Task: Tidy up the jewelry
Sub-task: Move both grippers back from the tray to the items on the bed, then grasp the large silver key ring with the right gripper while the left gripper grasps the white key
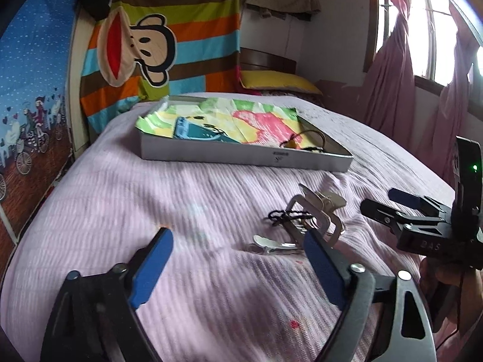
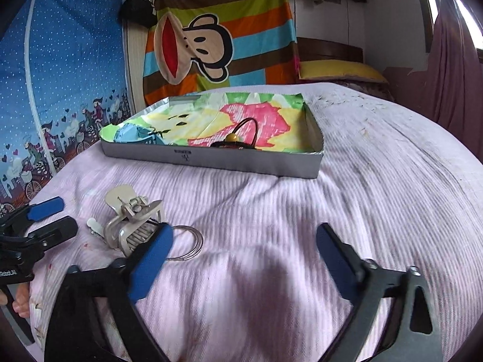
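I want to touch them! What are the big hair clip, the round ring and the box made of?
The hair clip looks like pale, shiny plastic or metal; I can't tell which. The ring looks like thin silvery metal, since it glints. The box seems grey cardboard, with flat, dull walls and folded corners.

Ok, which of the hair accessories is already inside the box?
The black hair tie with the yellow bead, lying on the colourful paper near the box's front wall. The silver claw clip and the ring lie on the pink bedspread.
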Tool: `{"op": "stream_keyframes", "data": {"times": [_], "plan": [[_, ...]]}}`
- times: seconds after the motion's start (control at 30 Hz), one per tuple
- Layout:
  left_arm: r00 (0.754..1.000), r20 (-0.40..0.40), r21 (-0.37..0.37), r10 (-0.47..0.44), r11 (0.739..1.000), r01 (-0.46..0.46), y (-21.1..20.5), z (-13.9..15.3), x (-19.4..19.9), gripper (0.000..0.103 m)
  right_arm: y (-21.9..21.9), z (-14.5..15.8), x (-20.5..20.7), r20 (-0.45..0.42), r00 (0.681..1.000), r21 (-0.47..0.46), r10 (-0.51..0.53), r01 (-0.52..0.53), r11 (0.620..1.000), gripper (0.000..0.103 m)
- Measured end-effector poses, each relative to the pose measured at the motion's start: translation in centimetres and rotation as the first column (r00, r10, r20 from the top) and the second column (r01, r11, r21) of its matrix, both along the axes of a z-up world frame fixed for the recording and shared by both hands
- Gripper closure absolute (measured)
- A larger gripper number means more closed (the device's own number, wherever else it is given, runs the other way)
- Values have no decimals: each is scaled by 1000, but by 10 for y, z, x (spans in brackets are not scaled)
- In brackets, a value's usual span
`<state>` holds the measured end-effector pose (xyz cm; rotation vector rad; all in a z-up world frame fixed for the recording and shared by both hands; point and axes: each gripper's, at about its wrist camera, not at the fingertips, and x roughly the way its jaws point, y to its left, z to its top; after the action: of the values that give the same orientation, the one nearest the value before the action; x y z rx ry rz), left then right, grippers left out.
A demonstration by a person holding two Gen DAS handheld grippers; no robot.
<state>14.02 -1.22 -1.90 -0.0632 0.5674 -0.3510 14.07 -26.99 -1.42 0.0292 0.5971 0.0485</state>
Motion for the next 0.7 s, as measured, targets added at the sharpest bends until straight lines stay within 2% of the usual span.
{"op": "stream_keyframes", "data": {"times": [0.07,0.23,0.37,0.47,0.7], "plan": [[1000,-12,4,-27,1000,27,-3,-2,2,29,2,-2,2,-14,1000,4,12,-12,1000,31],[995,-45,10,-84,996,84,-13,-4,7,45,9,-9,7,-46,997,19,64,-63,998,50],[991,-64,18,-120,992,121,-18,-5,9,52,17,-15,11,-72,993,15,98,-97,995,67],[987,-90,21,-137,990,139,-20,-8,14,54,23,-19,15,-92,989,3,113,-113,994,73],[975,-146,15,-165,986,169,-24,-13,29,54,31,-27,29,-144,981,-4,131,-132,991,74]]}}
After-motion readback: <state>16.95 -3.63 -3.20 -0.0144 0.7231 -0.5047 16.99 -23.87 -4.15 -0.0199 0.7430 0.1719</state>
